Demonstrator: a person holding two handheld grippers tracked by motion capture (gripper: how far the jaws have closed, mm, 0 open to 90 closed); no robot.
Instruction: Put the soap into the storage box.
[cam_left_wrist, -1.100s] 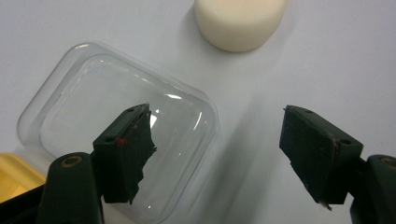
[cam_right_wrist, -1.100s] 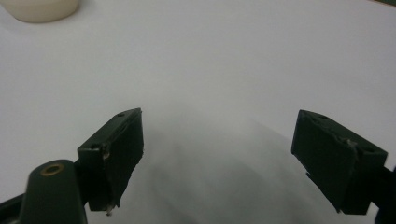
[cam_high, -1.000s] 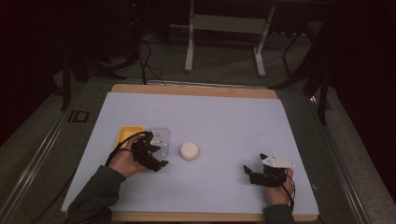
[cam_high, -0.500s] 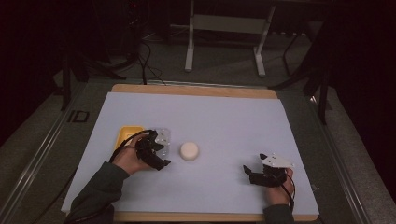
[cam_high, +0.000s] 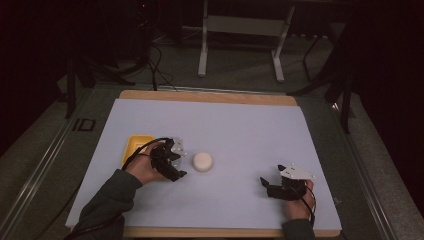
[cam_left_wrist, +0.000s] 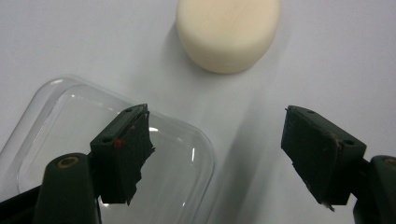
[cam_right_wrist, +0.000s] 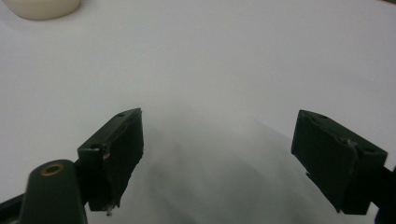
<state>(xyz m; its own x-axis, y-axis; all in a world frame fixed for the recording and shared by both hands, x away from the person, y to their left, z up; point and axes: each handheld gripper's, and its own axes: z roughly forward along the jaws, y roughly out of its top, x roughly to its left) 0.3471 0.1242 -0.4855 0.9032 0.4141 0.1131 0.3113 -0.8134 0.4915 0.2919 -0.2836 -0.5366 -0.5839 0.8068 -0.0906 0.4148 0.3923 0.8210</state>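
Left gripper view: left claw (cam_left_wrist: 217, 154) spread, lined up short of the cream puck (cam_left_wrist: 228, 32); closing in looks next, right claw (cam_right_wrist: 219, 158) spread, idle.

A round block (cam_high: 202, 161) sits on the table mat (cam_high: 240, 130), left of the middle. Just left of it lies a clear lid (cam_left_wrist: 116, 154), and a tray (cam_high: 136, 147) lies farther left.

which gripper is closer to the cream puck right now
Left. The left gripper sits open just beside the cream puck, over a clear lid; the right gripper is open farther off near the table's front edge.
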